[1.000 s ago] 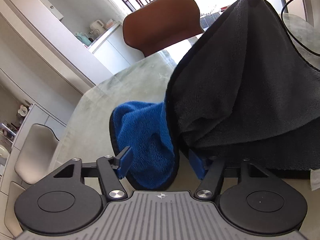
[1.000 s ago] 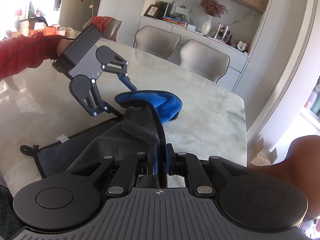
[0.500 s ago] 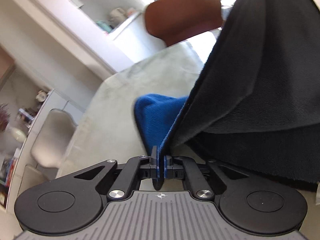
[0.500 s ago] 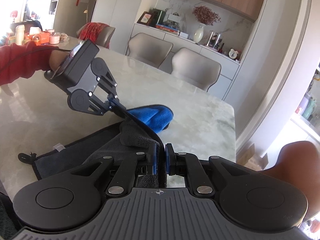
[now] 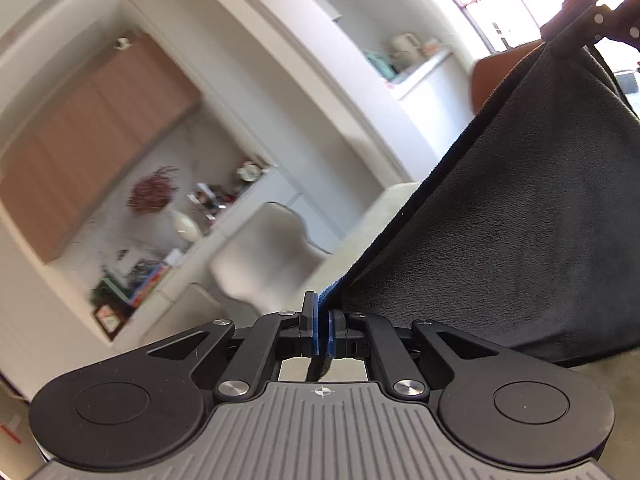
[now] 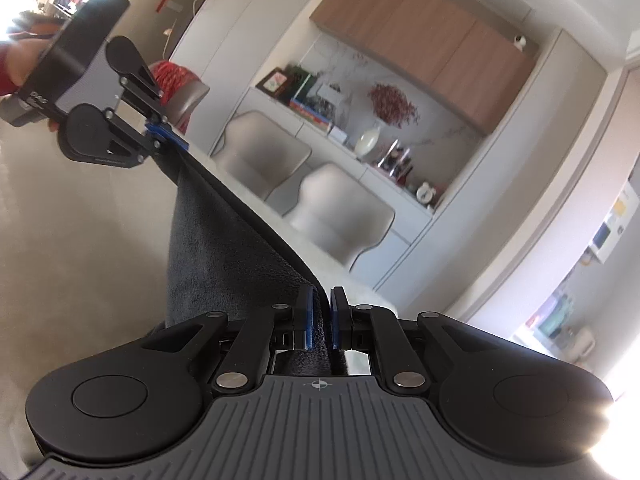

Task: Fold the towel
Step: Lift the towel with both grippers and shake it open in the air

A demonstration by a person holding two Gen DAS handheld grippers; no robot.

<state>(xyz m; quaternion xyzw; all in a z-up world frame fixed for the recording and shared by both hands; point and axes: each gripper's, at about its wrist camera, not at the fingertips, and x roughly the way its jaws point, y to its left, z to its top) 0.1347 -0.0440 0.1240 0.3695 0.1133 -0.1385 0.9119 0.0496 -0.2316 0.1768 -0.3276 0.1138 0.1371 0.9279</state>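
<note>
The towel (image 5: 520, 232) is dark grey with a blue reverse side and a black hem. It hangs stretched in the air between both grippers. My left gripper (image 5: 323, 322) is shut on one corner, and it also shows in the right wrist view (image 6: 168, 136). My right gripper (image 6: 320, 316) is shut on the other corner of the same top edge, and it shows at the top right of the left wrist view (image 5: 572, 36). The towel (image 6: 224, 248) drapes down from the taut edge; its lower part is hidden.
A pale marble table (image 6: 80, 216) lies below the towel. Beige chairs (image 6: 336, 208) stand at its far side, with a brown chair (image 5: 492, 76) at the other end. A shelf unit with books and a vase (image 6: 368, 140) lines the wall.
Both grippers have risen and tilted upward, lifting the towel off the table and pulling its top edge taut. The left gripper, open a second ago, closed on the corner.
</note>
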